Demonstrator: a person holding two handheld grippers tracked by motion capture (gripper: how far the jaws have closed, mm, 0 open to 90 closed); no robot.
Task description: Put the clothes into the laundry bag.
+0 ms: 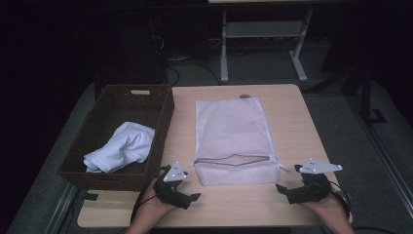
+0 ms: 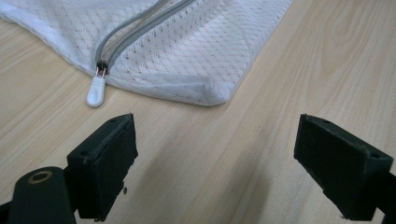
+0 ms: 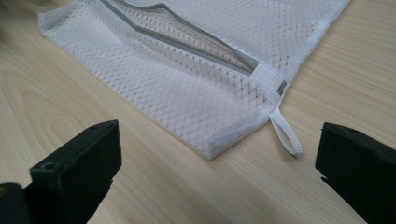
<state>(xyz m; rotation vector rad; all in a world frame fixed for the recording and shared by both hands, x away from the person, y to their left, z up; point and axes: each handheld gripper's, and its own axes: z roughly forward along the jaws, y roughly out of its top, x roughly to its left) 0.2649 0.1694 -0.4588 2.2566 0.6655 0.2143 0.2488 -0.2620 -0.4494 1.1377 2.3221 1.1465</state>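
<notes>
A: One white mesh laundry bag lies flat at mid-table, its grey zipper running across near the edge closest to the person. Zipper partly open, a slack gap showing along it.

B: Position against the jaws?

A: Bag sits between the two grippers, touching neither. Left gripper rests on the table just off the bag's near left corner. In the left gripper view that corner lies ahead of the jaws, between their lines, and the white zipper pull lies ahead of the left jaw. Bare wood separates pads and mesh.

B: Jaw state, left?

A: Wide apart, nothing held.

B: Right side?

A: Right gripper sits near the bag's near right corner, apart from it. In the right gripper view the corner points toward the gap, and the white fabric loop lies just ahead of the right jaw. Jaws wide, nothing between them.

B: Surroundings?

A: Brown woven basket stands at the table's left edge, left of the bag, holding a crumpled white cloth. Wooden table underneath.
</notes>
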